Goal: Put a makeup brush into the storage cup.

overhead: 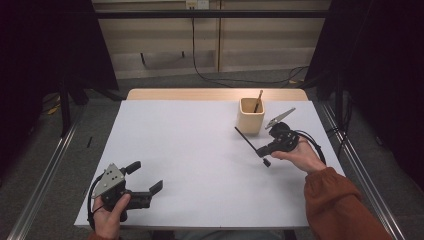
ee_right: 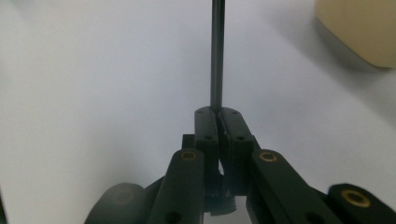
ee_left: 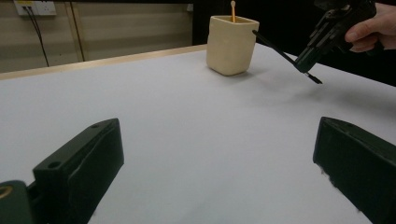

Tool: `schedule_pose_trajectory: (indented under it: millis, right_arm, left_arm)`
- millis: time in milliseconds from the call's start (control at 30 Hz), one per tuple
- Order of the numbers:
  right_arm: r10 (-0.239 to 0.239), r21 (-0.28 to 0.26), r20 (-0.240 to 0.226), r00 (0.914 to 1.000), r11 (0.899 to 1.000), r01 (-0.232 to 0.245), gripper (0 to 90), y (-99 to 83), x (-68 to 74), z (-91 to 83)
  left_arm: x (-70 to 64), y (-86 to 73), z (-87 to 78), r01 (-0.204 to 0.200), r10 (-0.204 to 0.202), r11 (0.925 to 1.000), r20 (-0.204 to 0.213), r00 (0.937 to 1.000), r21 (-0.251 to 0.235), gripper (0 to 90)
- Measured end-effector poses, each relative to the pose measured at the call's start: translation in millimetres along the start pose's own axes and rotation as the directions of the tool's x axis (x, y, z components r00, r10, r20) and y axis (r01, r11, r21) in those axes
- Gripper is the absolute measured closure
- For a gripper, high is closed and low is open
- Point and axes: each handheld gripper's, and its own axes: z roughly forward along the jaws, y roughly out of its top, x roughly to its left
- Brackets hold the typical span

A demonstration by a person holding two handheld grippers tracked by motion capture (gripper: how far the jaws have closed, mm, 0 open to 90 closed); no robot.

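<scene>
A thin black rod [overhead: 246,139] [ee_right: 217,51] is clamped in my right gripper [overhead: 261,151] [ee_right: 216,114], which is shut on it near one end. The rod's long end slants up toward a beige square cup [overhead: 250,116] [ee_right: 362,28] at the back right of the white table [overhead: 190,150]. A wooden stick [overhead: 258,100] stands in the cup. My left gripper [overhead: 146,176] [ee_left: 217,128] rests open near the table's front left corner, nothing between its jaws. Its view shows the cup [ee_left: 231,44], the rod [ee_left: 275,49] and the right gripper [ee_left: 306,65] farther off.
A wooden strip [overhead: 215,94] borders the table's far edge. Metal rails [overhead: 45,180] run along the floor on both sides, and cables [overhead: 210,75] lie on the floor behind. A dark curtain [overhead: 380,60] hangs at the right.
</scene>
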Motion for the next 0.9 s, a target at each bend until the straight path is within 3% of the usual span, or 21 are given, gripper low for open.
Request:
schedule_pose_trajectory:
  millis: [267,433,600,667,900]
  right_arm:
    - [-0.020,-0.128,-0.021,0.9996,0.992,0.017,86.6,-4.1,0.8,-8.1]
    - [-0.015,-0.204,-0.016,0.9998,0.979,0.011,86.6,-6.7,0.5,-12.6]
    - [-0.004,-0.268,-0.015,0.9999,0.963,0.000,86.5,-9.9,-1.2,-15.9]
    - [-0.003,-0.297,-0.028,0.9996,0.955,-0.005,86.5,-11.6,-1.8,-17.0]
    - [0.001,-0.387,0.002,1.0000,0.922,0.000,86.4,-12.8,-1.1,-24.2]
  left_arm:
    - [0.0,-0.1,-0.1,0.000,0.000,1.0000,-0.001,1.0000,0.001,1.8]
    - [-0.1,0.0,0.0,0.000,0.000,1.0000,-0.001,1.0000,0.000,1.8]
    - [-0.1,-0.1,-0.1,0.003,-0.003,1.0000,-0.002,1.0000,0.000,1.8]
    - [0.1,0.0,-0.4,0.000,0.000,1.0000,-0.005,1.0000,0.000,1.8]
    - [0.5,0.0,-0.6,0.002,-0.002,1.0000,-0.009,1.0000,-0.005,2.0]
